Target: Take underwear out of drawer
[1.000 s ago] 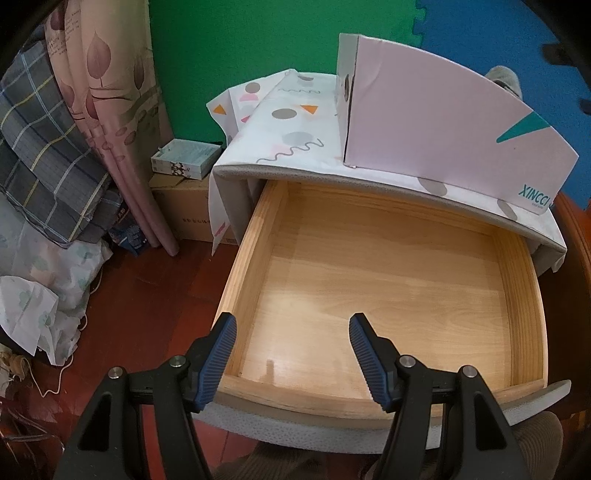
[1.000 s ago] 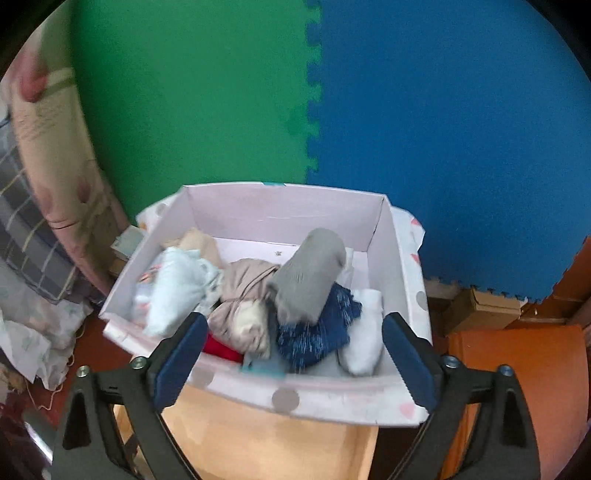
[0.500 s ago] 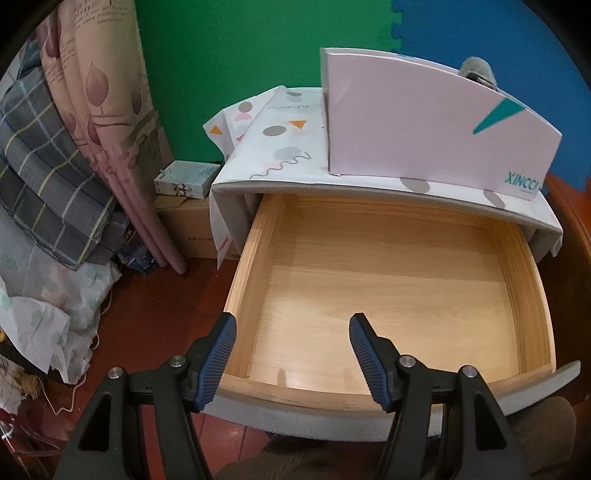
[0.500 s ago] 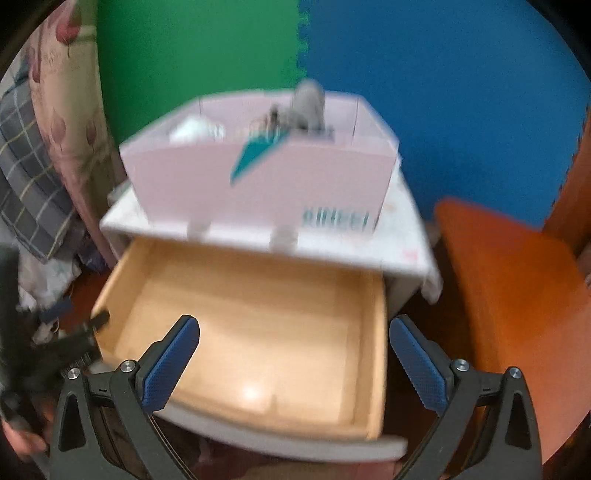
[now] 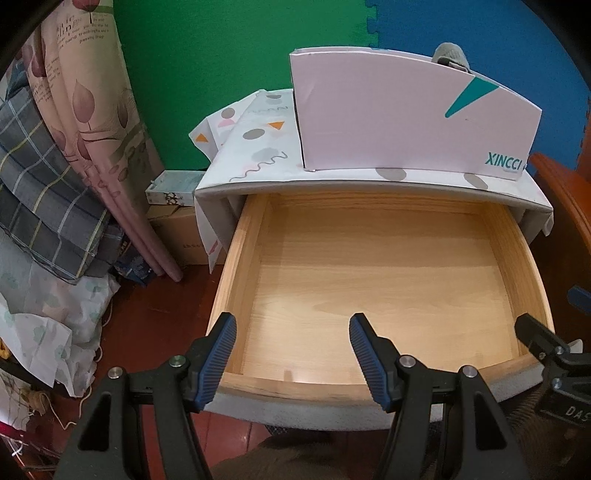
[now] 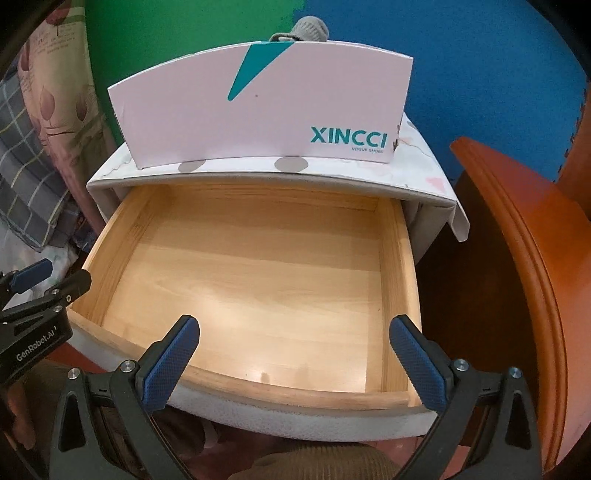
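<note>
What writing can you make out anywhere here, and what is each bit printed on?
"XINCCI": teal, on the pink box atop the cabinet.
"VOGUE SHOES": small print under it, barely legible.
"GenRobot.AI": on the left gripper body, in the right wrist view.
"DAS": cut off by the frame edge, on the right gripper body, in the left wrist view.
Curtain: lines of small print, too blurred to read.
Cardboard carton on the floor: faint print, unreadable.

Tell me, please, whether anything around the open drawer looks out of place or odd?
The drawer shows only bare wood, no underwear. A grey bundle pokes above the XINCCI box on the cabinet top. Both tongs, left and right, hang open and hold nothing.
</note>
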Motion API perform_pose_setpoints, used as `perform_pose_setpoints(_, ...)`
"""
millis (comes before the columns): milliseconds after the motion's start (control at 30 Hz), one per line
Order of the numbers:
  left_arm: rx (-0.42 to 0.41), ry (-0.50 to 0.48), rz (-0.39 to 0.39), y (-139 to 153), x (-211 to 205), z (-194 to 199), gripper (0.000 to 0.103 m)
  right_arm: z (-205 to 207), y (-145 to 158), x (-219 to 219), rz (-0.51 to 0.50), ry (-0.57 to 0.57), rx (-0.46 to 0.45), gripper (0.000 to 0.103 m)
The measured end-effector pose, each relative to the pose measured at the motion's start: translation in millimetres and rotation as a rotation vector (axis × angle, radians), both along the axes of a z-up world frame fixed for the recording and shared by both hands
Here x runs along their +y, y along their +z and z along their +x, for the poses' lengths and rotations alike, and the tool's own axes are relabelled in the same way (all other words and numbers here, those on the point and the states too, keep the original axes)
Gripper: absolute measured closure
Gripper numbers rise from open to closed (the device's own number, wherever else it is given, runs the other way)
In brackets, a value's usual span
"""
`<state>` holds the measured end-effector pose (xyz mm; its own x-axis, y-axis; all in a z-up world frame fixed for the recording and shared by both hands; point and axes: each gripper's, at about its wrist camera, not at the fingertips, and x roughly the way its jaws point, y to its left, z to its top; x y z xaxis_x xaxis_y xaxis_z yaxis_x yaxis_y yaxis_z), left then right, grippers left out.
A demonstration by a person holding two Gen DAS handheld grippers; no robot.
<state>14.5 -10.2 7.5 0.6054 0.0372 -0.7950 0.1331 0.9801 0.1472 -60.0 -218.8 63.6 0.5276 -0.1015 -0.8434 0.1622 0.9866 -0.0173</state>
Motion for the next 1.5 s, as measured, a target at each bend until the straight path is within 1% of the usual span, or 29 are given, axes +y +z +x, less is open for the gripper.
perform_pose_setpoints(67,0.003,0.003,-0.010,-0.2,0.6,-0.5,0.038,0.5,-0.3,0.2,0.002,0.000,0.001,0.001)
perform_pose_setpoints(200,0.001,0.000,-0.003,-0.6,-1.2,-0.5,0.038,0.4,-0.5,-0.4,0.011,-0.003,-0.001,0.001)
perform_pose_setpoints(700,0.014,-0.025,-0.022,-1.6,-4.2,-0.1,0.038,1.3,-5.0,-4.9,0.031,-0.025,0.016,0.001)
perform_pose_setpoints(1000,0.018,-0.028,-0.029,-2.2,-4.3,0.1,0.038,2.1,-5.7,-2.0,0.017,-0.026,0.023,0.001)
perform_pose_setpoints(1500,0.018,-0.027,-0.027,-2.0,-4.8,-0.7,0.038,2.7,-6.5,-3.3,0.021,-0.028,0.027,0.001)
